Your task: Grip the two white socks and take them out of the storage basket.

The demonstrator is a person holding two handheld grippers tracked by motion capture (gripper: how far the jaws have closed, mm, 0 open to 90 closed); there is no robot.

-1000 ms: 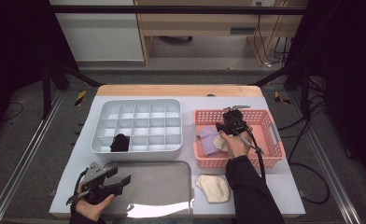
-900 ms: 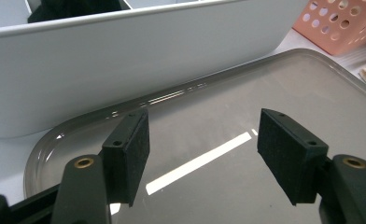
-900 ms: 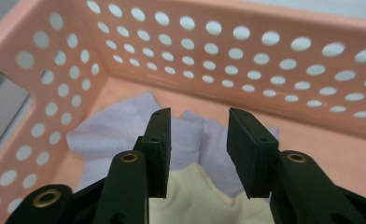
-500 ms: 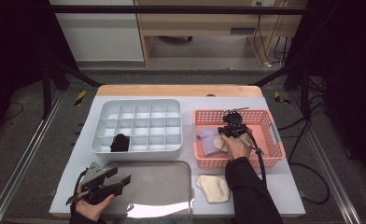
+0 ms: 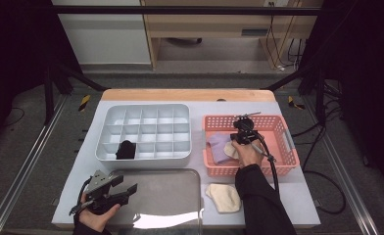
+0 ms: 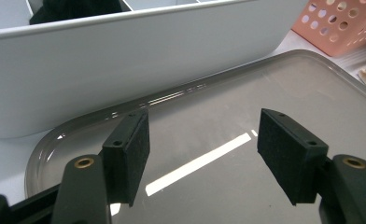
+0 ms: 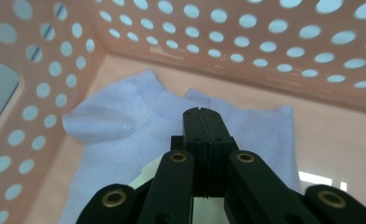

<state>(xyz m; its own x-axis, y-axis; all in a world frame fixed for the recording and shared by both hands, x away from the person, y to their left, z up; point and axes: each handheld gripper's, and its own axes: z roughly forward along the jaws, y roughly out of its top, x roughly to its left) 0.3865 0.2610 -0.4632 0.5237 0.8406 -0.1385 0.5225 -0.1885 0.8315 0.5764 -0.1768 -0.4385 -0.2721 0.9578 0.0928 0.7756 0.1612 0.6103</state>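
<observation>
The right gripper [image 5: 242, 131] reaches down into the pink basket [image 5: 288, 142], jaws pressed together, empty, just above the lilac sock [image 7: 172, 121]. The left gripper [image 5: 112, 191] rests low beside the grey tray [image 5: 180, 196], jaws spread wide.

A white rectangular table top [image 5: 298, 196] with a pale wooden far edge [image 5: 187, 94] is seen from above, framed by black metal struts [image 5: 48, 93]. A grey floor [image 5: 23, 161] is laid around it, marked by yellow-and-black striped tape [image 5: 84, 102]. Beyond the table a light wooden bench [image 5: 204, 29] is set beside a white wall panel [image 5: 102, 34]. Black cables [image 5: 327, 161] are trailed across the floor at the right. Both sides are left in deep shadow.
</observation>
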